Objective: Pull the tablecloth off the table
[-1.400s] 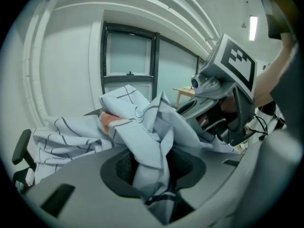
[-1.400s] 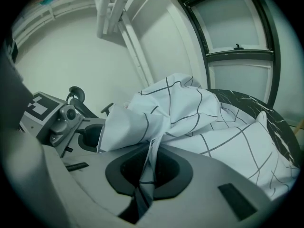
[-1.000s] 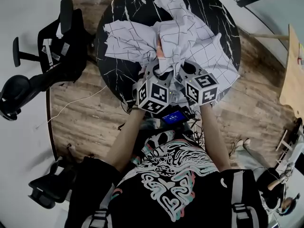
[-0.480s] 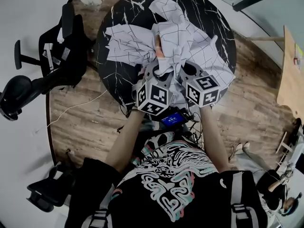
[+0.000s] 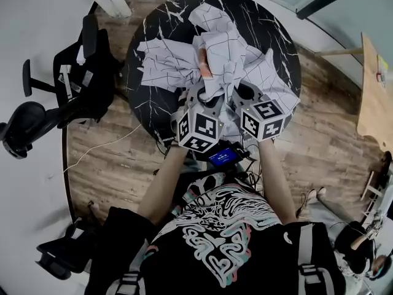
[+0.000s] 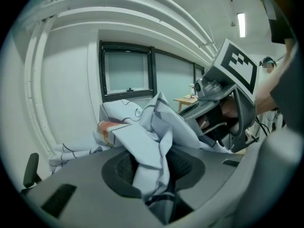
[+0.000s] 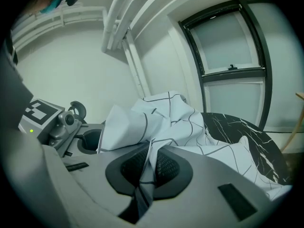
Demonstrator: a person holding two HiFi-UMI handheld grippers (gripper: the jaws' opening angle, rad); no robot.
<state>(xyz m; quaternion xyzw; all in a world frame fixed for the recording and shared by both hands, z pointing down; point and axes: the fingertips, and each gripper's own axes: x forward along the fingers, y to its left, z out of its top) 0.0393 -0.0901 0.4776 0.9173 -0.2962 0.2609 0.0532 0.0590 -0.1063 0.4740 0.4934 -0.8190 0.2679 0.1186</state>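
Left gripper [image 6: 154,177] is clamped on a thick, bunched fold of the tablecloth [image 5: 236,54], and its jaws are kept a little apart by the bundle wedged between the pads. Right gripper [image 7: 145,172] is closed tight on a thin fold of the same cloth, which is pinched flat between its pads and runs back through the gap toward the camera. In the head view the two grippers are held side by side at the centre of the frame, with their jaws pointed toward the top of the frame and buried in the near edge of the cloth. The cloth is white with thin dark grid lines. It is crumpled into a raised heap that is drawn together toward the grippers. It lies on the round black table [image 5: 153,103] at the upper centre, and one part is draped over the table's lower right edge. Bare marble-veined tabletop is left showing at the left side and along the upper right rim. An orange patch [image 5: 204,67] can be made out among the folds just above the left gripper; what it is cannot be told. A small device [image 5: 224,156] with a blue screen is seen just below the grippers, in front of the person's patterned shirt [image 5: 221,238]. Wooden floor [image 5: 110,158] surrounds the table. A black chair [image 5: 83,72] is placed at the upper left, just beside the table's left rim. A light wooden board [image 5: 371,85] is cut off by the right edge. A dark-framed window [image 6: 126,75] is shown behind the cloth in the left gripper view.
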